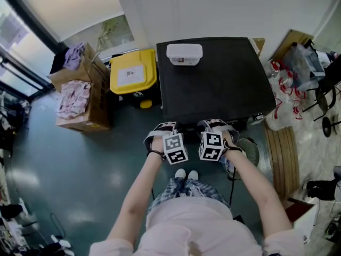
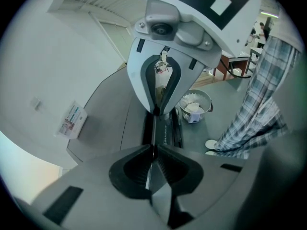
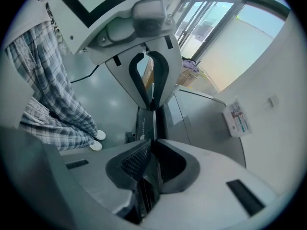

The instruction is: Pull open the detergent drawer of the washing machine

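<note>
The black washing machine point(image 1: 213, 84) stands in front of me, its glossy top seen from above. My left gripper point(image 1: 164, 128) and right gripper point(image 1: 213, 126) hang side by side at its front edge, pointing steeply down. In the left gripper view the left gripper point(image 2: 153, 145) is shut, with nothing visible between the pads. Just past its tips lies a dark lettered strip point(image 2: 165, 131) of the machine front. In the right gripper view the right gripper point(image 3: 152, 143) is also shut, over the same dark strip point(image 3: 144, 126). Each gripper's mirror image shows in the shiny surface. I cannot make out the drawer itself.
A white box point(image 1: 184, 54) sits at the back of the machine top. A yellow bin point(image 1: 133, 71) and cardboard boxes point(image 1: 85, 97) stand to the left. On the right are wooden boards point(image 1: 282, 153) and a wire waste basket point(image 2: 195, 104). The person's shoes point(image 1: 186, 174) are close to the machine.
</note>
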Tool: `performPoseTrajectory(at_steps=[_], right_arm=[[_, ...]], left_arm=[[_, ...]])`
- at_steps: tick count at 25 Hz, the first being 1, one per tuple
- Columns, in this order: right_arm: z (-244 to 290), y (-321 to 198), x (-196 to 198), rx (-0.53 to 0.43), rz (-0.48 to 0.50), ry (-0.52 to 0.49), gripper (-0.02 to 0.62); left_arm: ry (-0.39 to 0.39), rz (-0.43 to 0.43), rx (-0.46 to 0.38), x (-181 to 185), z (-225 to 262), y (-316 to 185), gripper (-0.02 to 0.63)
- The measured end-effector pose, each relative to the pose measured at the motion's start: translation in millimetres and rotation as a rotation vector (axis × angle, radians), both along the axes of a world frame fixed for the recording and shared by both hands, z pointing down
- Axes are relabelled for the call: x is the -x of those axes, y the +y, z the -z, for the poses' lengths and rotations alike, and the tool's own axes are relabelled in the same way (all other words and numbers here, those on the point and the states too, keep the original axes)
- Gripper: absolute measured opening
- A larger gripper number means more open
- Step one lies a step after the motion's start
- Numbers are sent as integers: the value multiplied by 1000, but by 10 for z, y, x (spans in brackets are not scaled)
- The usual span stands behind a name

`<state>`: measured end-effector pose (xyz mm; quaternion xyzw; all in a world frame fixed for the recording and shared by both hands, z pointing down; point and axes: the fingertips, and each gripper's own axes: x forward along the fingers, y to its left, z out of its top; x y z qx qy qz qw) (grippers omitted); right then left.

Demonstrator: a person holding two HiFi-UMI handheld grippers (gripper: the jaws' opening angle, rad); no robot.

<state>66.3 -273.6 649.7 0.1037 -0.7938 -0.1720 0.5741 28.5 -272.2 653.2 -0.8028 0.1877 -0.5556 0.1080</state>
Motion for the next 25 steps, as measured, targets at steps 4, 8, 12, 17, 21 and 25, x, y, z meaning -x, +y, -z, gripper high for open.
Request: performPoseTrajectory(at_steps=[4, 8, 12, 17, 21, 25], right_arm=[[-5, 75, -9, 10, 14, -5, 58], [-18, 183, -18, 33, 8, -9, 58], [7, 267, -33, 38, 10, -5, 57], [-14, 430, -73, 54, 2, -8, 57], [-20, 557, -93, 64, 4, 0, 55], [-32, 735, -101, 111, -2, -8, 54]], left_arm=[[15, -4, 9, -5, 1, 86, 58], [8, -11, 18, -15, -12, 180, 58], [17, -13, 29, -39, 7, 272, 58], [25, -23, 40, -73, -1, 445, 57], [24, -37, 52, -91, -7, 582, 57], [29, -50, 67, -106, -21, 736, 55]])
